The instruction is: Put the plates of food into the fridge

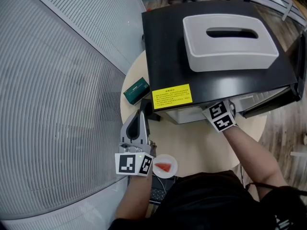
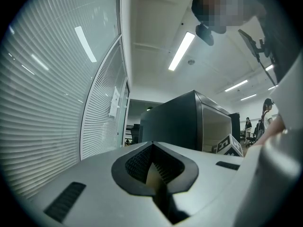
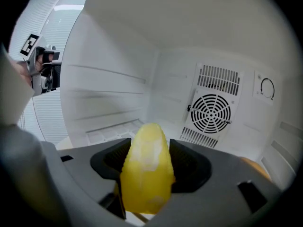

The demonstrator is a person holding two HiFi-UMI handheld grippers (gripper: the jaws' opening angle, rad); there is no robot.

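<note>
**A:** We've got the black fridge [image 1: 168, 47] open on the round bench [image 1: 201, 138]. The right gripper [image 3: 149, 167] is inside it, jaws partway closed on a yellow food piece [image 3: 146, 150].

**B:** It looks light and waxy to us, so it may slip. That mid-body hold seems right.

**A:** The left gripper [image 1: 142, 115] hangs level, jaws together, empty. Beside it is the small white plate [image 1: 173, 169] with a red slice [image 1: 163, 167]. It's stiff, so we'd pinch the rim and keep it level.

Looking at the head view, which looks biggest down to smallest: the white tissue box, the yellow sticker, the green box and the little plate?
1. white tissue box
2. yellow sticker, though it sits higher, nearer the camera
3. green box and little plate: too alike to rank
</note>
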